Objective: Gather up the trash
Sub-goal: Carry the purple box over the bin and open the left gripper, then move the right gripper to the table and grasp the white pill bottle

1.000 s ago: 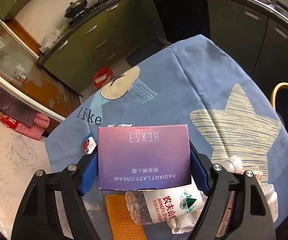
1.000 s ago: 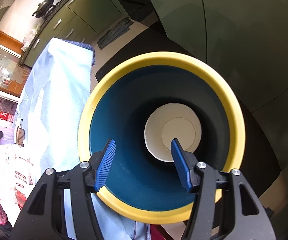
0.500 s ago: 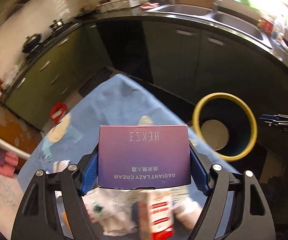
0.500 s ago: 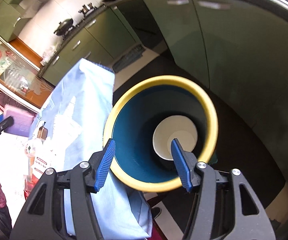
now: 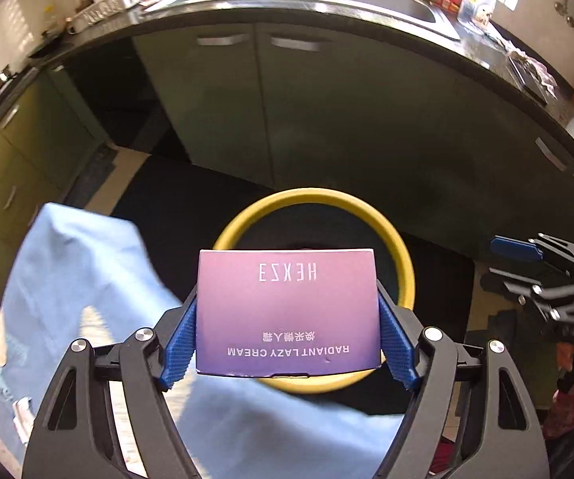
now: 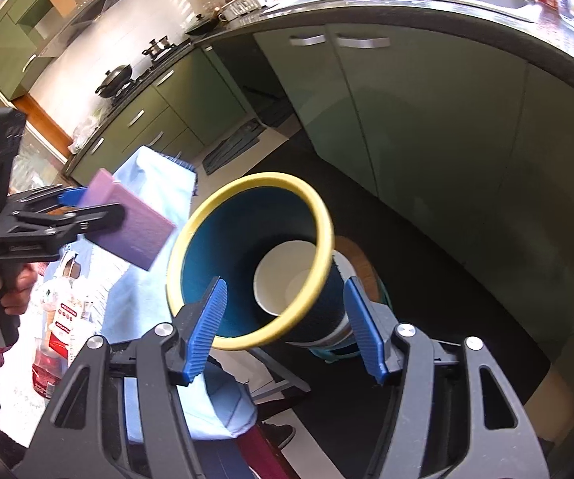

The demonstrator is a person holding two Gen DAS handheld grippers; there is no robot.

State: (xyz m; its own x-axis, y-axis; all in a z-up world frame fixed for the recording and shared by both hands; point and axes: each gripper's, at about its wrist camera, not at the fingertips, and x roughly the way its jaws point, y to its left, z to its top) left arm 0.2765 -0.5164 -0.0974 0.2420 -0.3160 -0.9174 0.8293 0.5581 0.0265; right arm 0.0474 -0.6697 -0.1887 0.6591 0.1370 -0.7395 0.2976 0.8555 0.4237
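A purple-pink cream box [image 5: 287, 291] sits between the blue pads of my left gripper [image 5: 287, 319], which is shut on it. The box hangs over the mouth of the yellow-rimmed, dark blue bin [image 5: 311, 195]. In the right wrist view the same box [image 6: 135, 227] is held in the left gripper [image 6: 99, 203], just left of the bin [image 6: 247, 183]. A white paper cup [image 6: 283, 275] lies inside the bin. My right gripper [image 6: 285, 291] hovers near the bin's rim, its jaws opening with nothing gripped. It also shows at the right edge of the left wrist view [image 5: 506, 265].
A blue cloth [image 6: 155, 175] covers the table left of the bin, with bottles and wrappers [image 6: 63, 319] on it. Green kitchen cabinets [image 6: 406, 127] and a dark counter with a sink curve behind. A dark mat [image 5: 191, 207] lies under the bin.
My left gripper has carried the box from above the littered table to over the bin. My right gripper has drawn back and up from the bin mouth, and its jaws stand wider.
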